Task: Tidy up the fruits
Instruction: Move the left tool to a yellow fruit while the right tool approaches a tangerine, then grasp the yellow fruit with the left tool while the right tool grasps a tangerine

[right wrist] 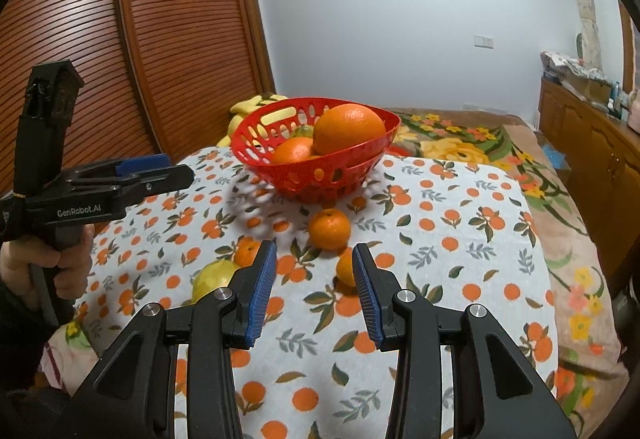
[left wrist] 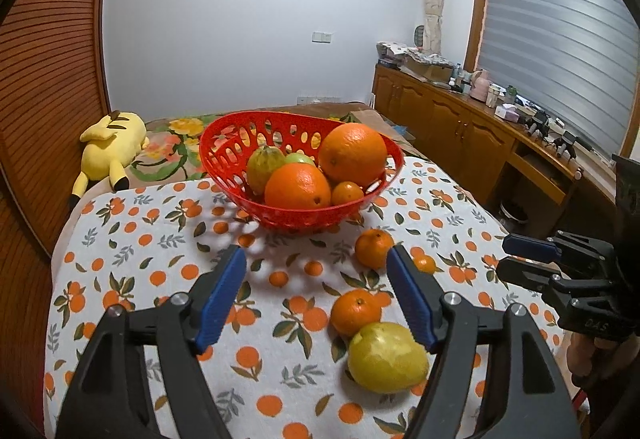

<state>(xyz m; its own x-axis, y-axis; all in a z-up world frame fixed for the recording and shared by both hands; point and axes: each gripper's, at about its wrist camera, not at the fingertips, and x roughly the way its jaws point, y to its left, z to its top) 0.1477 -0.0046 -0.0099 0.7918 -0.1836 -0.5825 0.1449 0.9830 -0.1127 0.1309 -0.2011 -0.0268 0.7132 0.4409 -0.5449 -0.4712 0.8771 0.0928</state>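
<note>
A red slotted basket (left wrist: 224,143) stands at the far middle of the orange-print cloth (left wrist: 160,239). It holds two big oranges (left wrist: 353,153), a green-yellow fruit, a green apple and a small mandarin. On the cloth in front lie a mandarin (left wrist: 374,247), a tiny mandarin (left wrist: 425,263), another mandarin (left wrist: 355,311) and a yellow pear-like fruit (left wrist: 387,357). My left gripper (left wrist: 316,255) hangs open over the cloth with nothing between its pads; the yellow fruit lies by its right finger. My right gripper (right wrist: 315,247) stands open by a narrow gap and holds nothing. The tiny mandarin (right wrist: 345,271) lies just beyond its right fingertip.
A yellow plush toy (left wrist: 112,143) lies on the flowered bed cover (right wrist: 460,143) behind the table. Slatted wooden doors (right wrist: 180,39) stand at the left. A cluttered wooden cabinet (left wrist: 460,127) runs along the right. A hand (right wrist: 44,251) holds the left gripper (right wrist: 176,169).
</note>
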